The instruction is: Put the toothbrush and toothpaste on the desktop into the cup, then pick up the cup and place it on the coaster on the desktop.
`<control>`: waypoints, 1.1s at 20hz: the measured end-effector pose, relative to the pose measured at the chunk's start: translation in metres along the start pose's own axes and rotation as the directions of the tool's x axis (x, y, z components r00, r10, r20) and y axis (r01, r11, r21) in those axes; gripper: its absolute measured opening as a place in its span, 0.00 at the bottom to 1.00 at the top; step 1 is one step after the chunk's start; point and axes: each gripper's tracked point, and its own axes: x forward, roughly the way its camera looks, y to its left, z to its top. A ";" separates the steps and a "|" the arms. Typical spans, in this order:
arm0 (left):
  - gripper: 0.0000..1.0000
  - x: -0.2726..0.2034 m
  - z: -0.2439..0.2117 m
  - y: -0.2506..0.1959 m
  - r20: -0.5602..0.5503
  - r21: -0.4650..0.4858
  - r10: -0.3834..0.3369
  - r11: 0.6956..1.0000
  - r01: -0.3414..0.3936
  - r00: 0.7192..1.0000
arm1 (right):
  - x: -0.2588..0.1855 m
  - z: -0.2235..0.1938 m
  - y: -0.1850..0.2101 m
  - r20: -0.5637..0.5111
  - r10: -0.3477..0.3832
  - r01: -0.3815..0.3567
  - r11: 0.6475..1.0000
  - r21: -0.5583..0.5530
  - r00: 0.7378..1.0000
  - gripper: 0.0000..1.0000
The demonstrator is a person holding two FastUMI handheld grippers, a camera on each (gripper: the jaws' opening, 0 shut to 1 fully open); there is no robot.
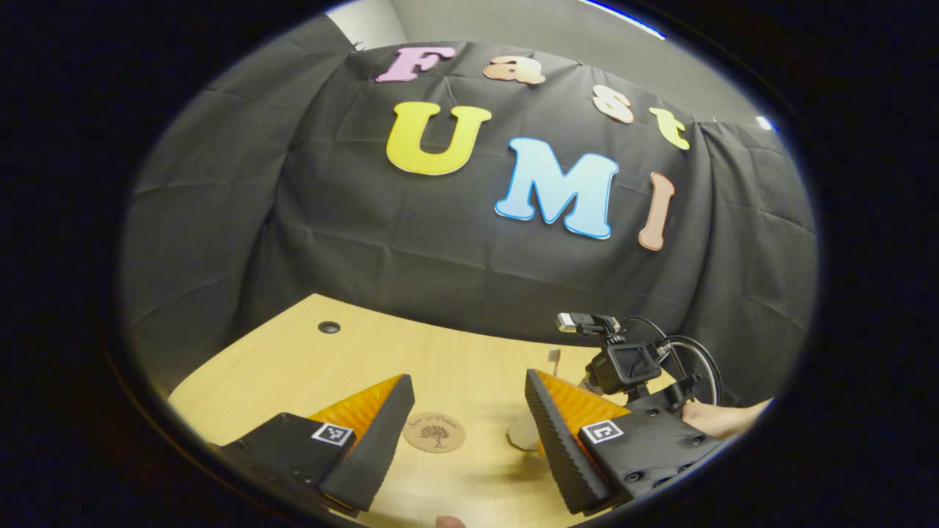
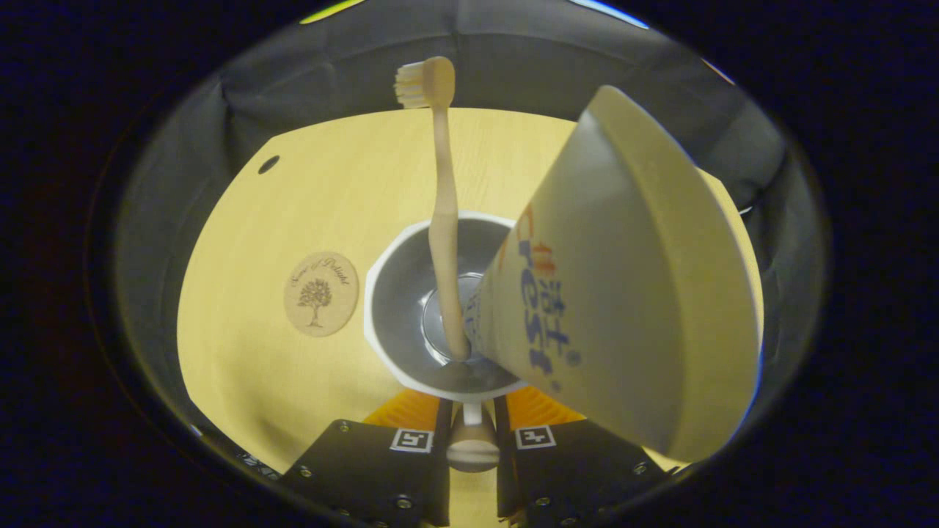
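Two items, brush (image 2: 444,220) and paste (image 2: 623,293), stand in the cup (image 2: 389,308). Right gripper (image 2: 472,425) clamps its handle (image 2: 472,440); left gripper (image 1: 462,433) gapes above the coaster (image 1: 434,432).

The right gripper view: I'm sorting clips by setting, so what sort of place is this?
Probably a staged recording booth, not a real bathroom: a bare wooden desk backed by a black cloth wall, with just a coaster and a cup holding a toothbrush and toothpaste.
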 end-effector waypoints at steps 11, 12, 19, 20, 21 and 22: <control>0.96 -0.040 0.019 0.051 0.026 -0.009 0.058 0.998 -0.057 0.998 | -0.007 0.031 0.087 0.008 0.054 -0.052 0.987 -0.150 0.999 0.25; 0.96 -0.041 0.020 0.054 0.027 -0.010 0.061 0.998 -0.061 0.998 | -0.009 0.034 0.092 0.005 0.054 -0.053 0.986 -0.160 0.999 0.25; 0.96 -0.050 0.022 0.078 0.019 -0.030 0.080 0.996 -0.079 0.997 | 0.014 0.035 0.114 -0.031 0.054 -0.059 0.978 -0.198 0.998 0.25; 0.96 -0.051 0.023 0.080 0.020 -0.030 0.080 0.996 -0.079 0.997 | 0.017 0.035 0.115 -0.036 0.052 -0.058 0.978 -0.201 0.998 0.25; 0.96 -0.052 0.023 0.083 0.020 -0.028 0.083 0.996 -0.083 0.996 | 0.015 0.033 0.115 -0.041 0.046 -0.053 0.978 -0.202 0.998 0.25; 0.96 -0.052 0.023 0.085 0.019 -0.025 0.086 0.996 -0.085 0.996 | 0.013 0.033 0.113 -0.048 0.039 -0.048 0.978 -0.204 0.998 0.26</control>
